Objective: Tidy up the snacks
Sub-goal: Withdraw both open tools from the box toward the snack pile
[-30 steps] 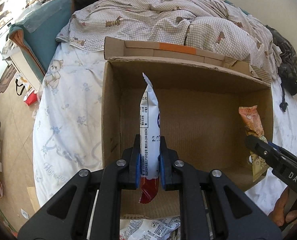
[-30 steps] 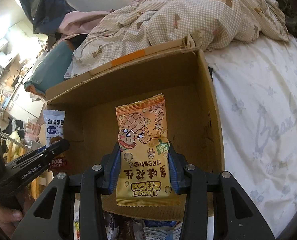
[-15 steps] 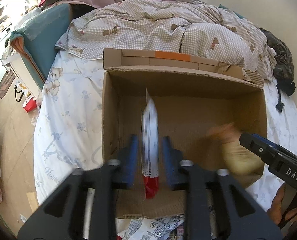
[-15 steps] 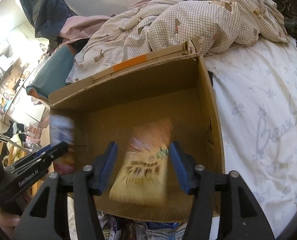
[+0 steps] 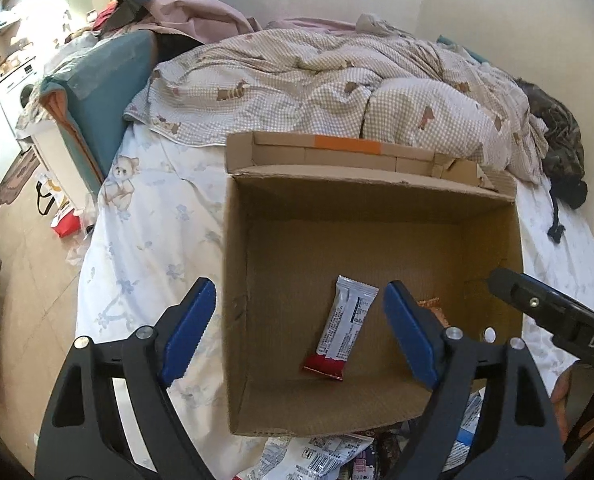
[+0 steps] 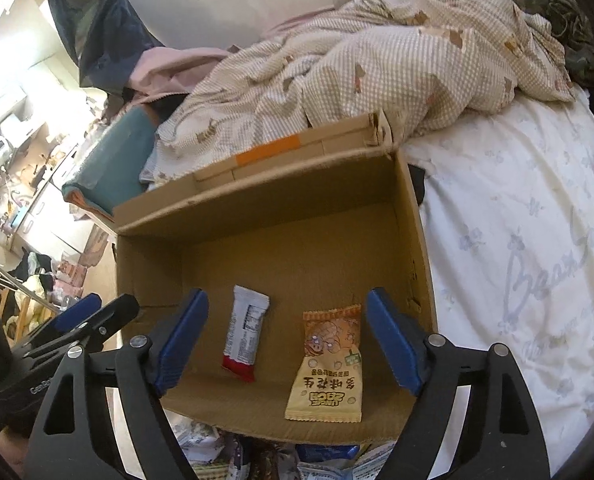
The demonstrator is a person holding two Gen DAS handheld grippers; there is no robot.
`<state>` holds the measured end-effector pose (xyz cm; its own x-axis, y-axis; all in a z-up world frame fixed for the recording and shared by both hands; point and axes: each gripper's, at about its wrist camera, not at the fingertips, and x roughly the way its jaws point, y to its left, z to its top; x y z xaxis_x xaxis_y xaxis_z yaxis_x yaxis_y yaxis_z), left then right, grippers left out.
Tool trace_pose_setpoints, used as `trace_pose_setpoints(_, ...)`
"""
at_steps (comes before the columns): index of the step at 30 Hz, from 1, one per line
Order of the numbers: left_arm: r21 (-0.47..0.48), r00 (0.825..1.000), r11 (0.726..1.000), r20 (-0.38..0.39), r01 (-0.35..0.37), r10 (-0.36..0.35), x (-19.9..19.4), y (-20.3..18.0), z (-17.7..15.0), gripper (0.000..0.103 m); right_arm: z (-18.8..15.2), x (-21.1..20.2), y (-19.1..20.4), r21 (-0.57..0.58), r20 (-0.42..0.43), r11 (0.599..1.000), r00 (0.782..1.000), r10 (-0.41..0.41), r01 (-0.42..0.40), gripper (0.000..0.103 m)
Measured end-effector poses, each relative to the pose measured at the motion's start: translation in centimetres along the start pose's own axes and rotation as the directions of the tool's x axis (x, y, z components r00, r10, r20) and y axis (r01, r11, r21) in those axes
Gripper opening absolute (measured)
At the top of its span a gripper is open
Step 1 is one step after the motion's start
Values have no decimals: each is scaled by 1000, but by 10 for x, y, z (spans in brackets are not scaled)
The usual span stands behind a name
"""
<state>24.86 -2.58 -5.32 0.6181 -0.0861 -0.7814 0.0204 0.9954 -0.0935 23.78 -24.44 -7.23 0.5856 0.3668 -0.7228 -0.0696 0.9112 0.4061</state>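
Nearest, at the bottom edge below the box: loose wrappers in a heap.

Above them, left gripper with blue fingers spread wide, just opened, nothing pinched; hanging over the near-left part of the box.

Right gripper the same: fingers spread wide, just opened, holding nothing, over the near part of the box.

On the box floor, near the front wall: white bar with a red end, lying flat, red end toward the camera.

Just beside it to the right, not touching: orange pack, flat, print upside down. In the left view mostly hidden behind the right finger, only an orange corner visible.

Further: back flap with orange tape.

Box standing on a bed with a white flowered sheet.

Behind, checked quilt bunched up
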Motion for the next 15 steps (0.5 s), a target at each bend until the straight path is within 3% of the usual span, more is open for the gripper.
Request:
trace_pose_setpoints(9,-67,999,997,33,41,-39,-42,19,-6,84,-12,-43,9,-19,19,999,999,46,-45,84)
trace_pose_setpoints(12,-56,998,998,67,21,-17,-62,24,-14,84,-23,-58,11,-45,19,998,999,44,-43,88)
trace_pose_setpoints(15,-69,998,997,67,19,-14,-75,31,-24,92,-38,-74,8,-39,17,999,999,37,-37,88)
